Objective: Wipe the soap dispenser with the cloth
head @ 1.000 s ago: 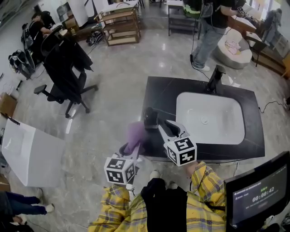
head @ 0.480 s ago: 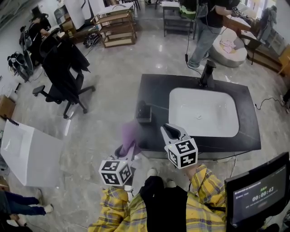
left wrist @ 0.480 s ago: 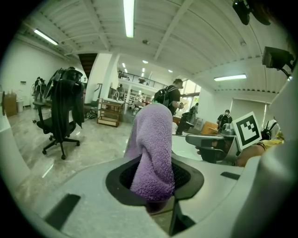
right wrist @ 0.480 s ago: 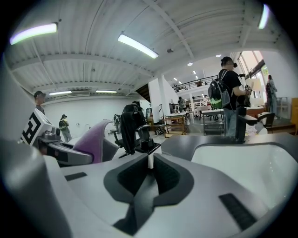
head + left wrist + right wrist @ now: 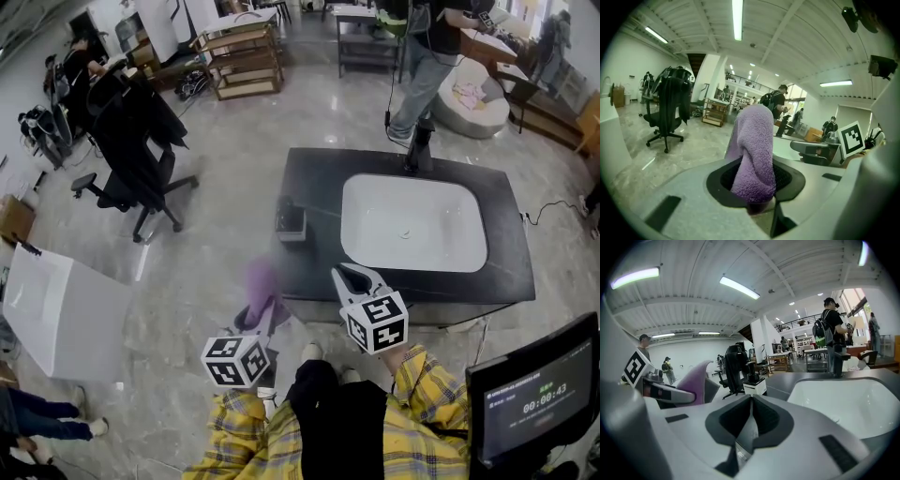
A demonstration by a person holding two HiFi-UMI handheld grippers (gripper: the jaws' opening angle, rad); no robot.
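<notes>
Black countertop (image 5: 314, 173): a freestanding slab on the grey tiled floor, the largest item in the head view. White rectangular basin (image 5: 445, 211): sunk into the countertop and filling most of its right half. Black office chair (image 5: 131, 141): draped with a dark garment, well apart from the countertop's left edge. Black faucet (image 5: 413, 148): upright at the far edge, behind the basin.

Left gripper (image 5: 255, 317): held off the countertop's near-left corner, over the floor, with its jaws clamped on the purple cloth (image 5: 261, 281). The cloth, a terry towel, stands up from between the pads as a folded, rounded hump. In the left gripper view it fills the jaw opening.

Right gripper (image 5: 354, 279): held above the countertop's near edge, in front of the basin's near-left corner. Its jaws have just been closing and now meet, with nothing between them.

Soap dispenser (image 5: 290, 220): upright at the countertop's left edge, about midway along it and just left of the basin. It stands well apart from both grippers and from the cloth. The right gripper view shows it as a pale block topped by a dark pump.
</notes>
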